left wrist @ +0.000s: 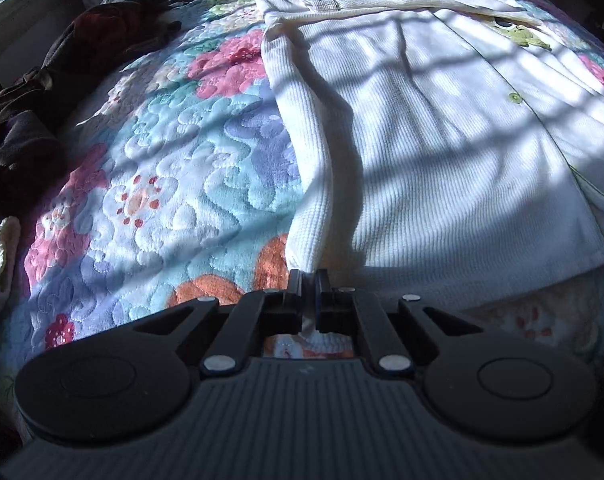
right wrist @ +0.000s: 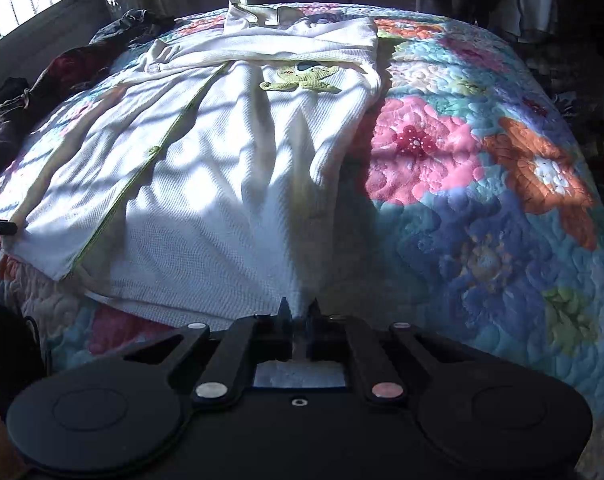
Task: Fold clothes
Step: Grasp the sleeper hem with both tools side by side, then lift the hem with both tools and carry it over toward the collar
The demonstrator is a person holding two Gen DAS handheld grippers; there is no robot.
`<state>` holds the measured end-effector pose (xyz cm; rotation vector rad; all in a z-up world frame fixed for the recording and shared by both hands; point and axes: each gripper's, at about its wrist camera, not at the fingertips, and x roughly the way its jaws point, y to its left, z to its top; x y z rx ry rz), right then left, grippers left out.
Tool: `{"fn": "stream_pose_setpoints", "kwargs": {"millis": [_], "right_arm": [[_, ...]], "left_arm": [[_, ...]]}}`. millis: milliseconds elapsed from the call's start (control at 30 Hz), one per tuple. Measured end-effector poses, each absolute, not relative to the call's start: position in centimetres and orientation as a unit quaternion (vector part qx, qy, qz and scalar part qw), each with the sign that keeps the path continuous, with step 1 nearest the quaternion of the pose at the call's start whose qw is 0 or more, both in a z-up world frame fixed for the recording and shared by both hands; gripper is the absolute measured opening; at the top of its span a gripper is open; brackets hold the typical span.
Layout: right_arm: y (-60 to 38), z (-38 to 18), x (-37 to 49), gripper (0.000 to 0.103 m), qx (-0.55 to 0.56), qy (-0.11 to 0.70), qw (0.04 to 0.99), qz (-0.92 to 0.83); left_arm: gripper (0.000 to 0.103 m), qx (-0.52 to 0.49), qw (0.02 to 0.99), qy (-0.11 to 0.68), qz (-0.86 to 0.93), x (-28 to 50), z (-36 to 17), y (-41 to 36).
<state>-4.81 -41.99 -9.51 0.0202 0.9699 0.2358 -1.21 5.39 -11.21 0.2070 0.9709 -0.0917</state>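
Cardigan (right wrist: 206,184) fabric is soft, light waffle knit that drapes and creases easily, so keep hold at the hem corners. It is cream white with green trim, green buttons and a frog patch (right wrist: 302,80), spread along the bed's (right wrist: 502,220) near edge. Your left gripper (left wrist: 309,276) and right gripper (right wrist: 299,307) are each clamped on a hem corner.

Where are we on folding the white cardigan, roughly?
Early. Done: white cardigan lies spread flat on the floral quilt, sleeves already crossed over near the collar. In hand: left gripper and right gripper each pinch a bottom hem corner. Left: fold the body up; dark clothes pile untouched.
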Motion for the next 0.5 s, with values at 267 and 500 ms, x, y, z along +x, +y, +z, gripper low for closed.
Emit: {"fn": "stream_pose_setpoints", "kwargs": {"millis": [267,500], "right_arm": [[-42.5,-12.7,-4.9,0.039,0.042,0.497,0.856,0.135],[-44.2,-10.0,-5.5,0.064,0.132,0.428,0.881,0.153]], "left_arm": [[0.012,0.092,0.873,0.477,-0.035,-1.3,-12.9,6.5],[0.057,-0.006,0.871,0.487,-0.071,-1.2,-11.9,8.1]]}}
